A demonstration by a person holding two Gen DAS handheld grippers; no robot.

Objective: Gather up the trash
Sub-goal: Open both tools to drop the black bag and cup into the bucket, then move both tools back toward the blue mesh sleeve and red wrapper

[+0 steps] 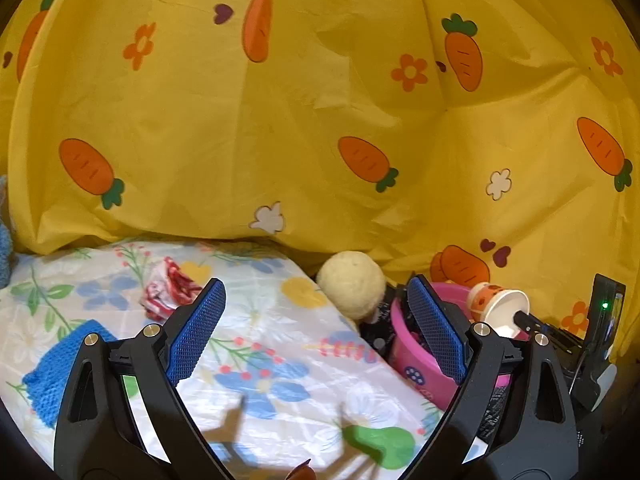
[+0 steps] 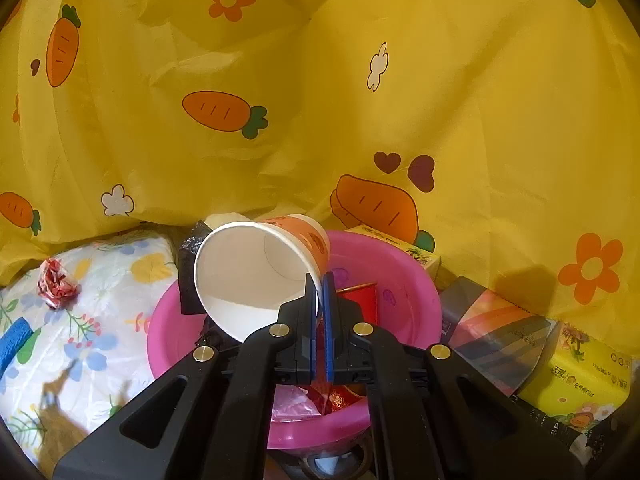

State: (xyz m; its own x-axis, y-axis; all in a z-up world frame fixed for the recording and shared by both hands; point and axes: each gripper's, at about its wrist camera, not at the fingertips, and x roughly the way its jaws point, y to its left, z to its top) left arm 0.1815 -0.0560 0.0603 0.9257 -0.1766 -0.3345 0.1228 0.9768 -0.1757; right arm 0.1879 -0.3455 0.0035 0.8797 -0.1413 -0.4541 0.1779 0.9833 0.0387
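Observation:
My right gripper [image 2: 320, 280] is shut on the rim of an orange-and-white paper cup [image 2: 256, 268], which hangs tilted over the pink basin [image 2: 400, 264]. The basin holds red wrappers and a clear plastic scrap. In the left wrist view the same paper cup [image 1: 496, 302] shows above the pink basin [image 1: 412, 360] at the right. My left gripper [image 1: 316, 304] stands open over the floral sheet with nothing between its blue pads. A crumpled red-and-white wrapper [image 1: 168, 290] lies on the sheet just beyond the left finger; the right wrist view shows this crumpled wrapper [image 2: 56, 282] at the far left.
A yellow carrot-print cloth [image 1: 320, 120] hangs behind everything. A cream fuzzy ball [image 1: 352, 288] sits beside the basin. A blue knitted cloth [image 1: 52, 368] lies on the sheet at left. Yellow tissue packs [image 2: 576, 384] and a dark striped box [image 2: 496, 332] crowd the right of the basin.

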